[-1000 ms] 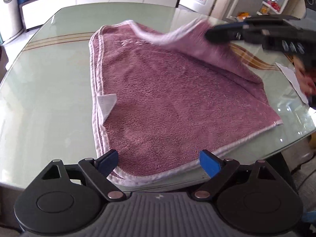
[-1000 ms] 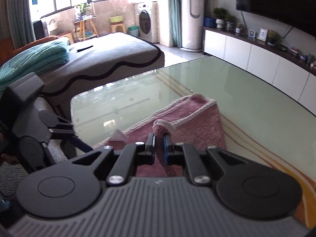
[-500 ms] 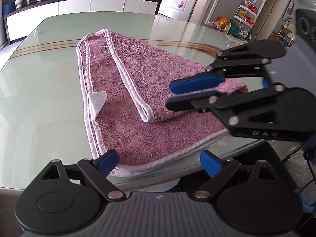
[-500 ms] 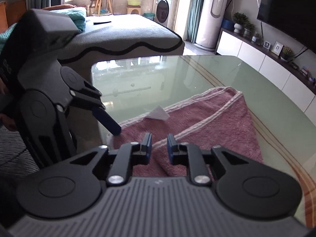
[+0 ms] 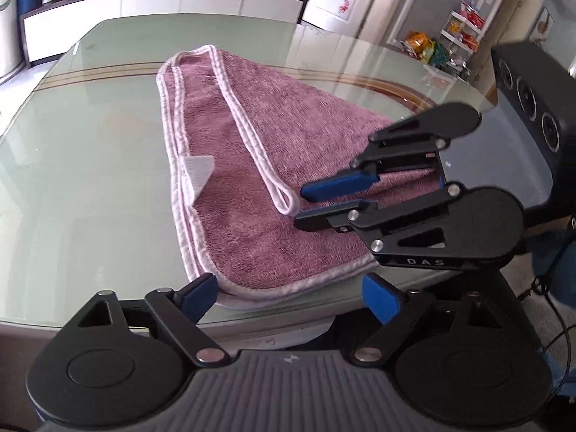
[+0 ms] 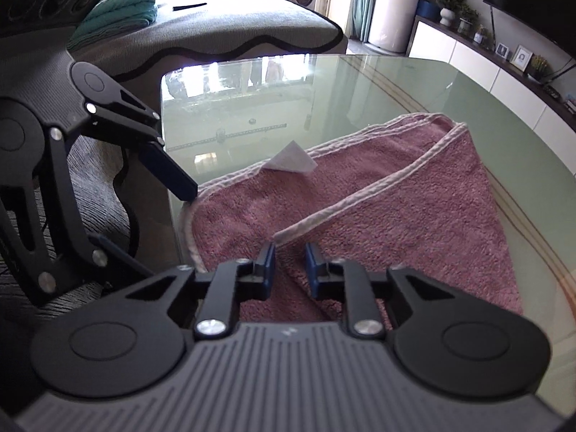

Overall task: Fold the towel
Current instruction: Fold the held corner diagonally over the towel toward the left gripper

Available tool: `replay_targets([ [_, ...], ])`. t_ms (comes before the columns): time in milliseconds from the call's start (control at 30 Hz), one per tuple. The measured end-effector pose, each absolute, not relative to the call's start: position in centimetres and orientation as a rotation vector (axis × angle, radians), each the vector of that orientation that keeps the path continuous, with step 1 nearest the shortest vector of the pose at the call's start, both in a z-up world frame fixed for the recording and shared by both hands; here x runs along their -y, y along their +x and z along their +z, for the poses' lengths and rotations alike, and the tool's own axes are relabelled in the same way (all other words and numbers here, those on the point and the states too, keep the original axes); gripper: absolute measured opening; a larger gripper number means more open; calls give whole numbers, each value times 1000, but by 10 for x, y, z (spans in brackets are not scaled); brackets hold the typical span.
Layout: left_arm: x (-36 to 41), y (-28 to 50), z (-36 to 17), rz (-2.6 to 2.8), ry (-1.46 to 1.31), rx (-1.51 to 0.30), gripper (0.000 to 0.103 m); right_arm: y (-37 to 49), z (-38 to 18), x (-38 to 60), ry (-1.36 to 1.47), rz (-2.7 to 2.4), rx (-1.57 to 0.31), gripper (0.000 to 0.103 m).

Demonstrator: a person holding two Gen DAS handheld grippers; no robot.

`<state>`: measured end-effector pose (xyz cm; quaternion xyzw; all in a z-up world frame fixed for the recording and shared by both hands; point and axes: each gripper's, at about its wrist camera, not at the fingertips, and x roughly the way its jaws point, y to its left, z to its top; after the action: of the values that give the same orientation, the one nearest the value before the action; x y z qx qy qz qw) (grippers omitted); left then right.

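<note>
Only the right view shows the sofa. The towel lies folded on the table. The left gripper, wide and closing, straddles its near corner without touching; the right gripper, narrowing, has the folded corner just off its tips, ungripped.

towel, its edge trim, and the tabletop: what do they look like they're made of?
Towel: looks like terry cloth, mauve-pink, with a fuzzy looped pile, matte.
Edge trim: smooth pale woven binding, probably stitched on; fibre unclear.
Tabletop: likely glass over a pale green base, since it is glossy and mirrors the room.
</note>
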<state>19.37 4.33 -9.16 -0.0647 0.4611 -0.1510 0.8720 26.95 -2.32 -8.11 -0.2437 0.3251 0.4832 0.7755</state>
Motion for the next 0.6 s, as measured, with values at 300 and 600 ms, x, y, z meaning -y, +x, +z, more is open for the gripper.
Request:
replay_targets([
  [300,-48,195,-90,-289,-110,-979,70,269,-64,35,-396,1059,-694,9],
  [600,-47,192,-90,-299,-108,-976,70,241,-34,25,-334,1227,-670,6],
])
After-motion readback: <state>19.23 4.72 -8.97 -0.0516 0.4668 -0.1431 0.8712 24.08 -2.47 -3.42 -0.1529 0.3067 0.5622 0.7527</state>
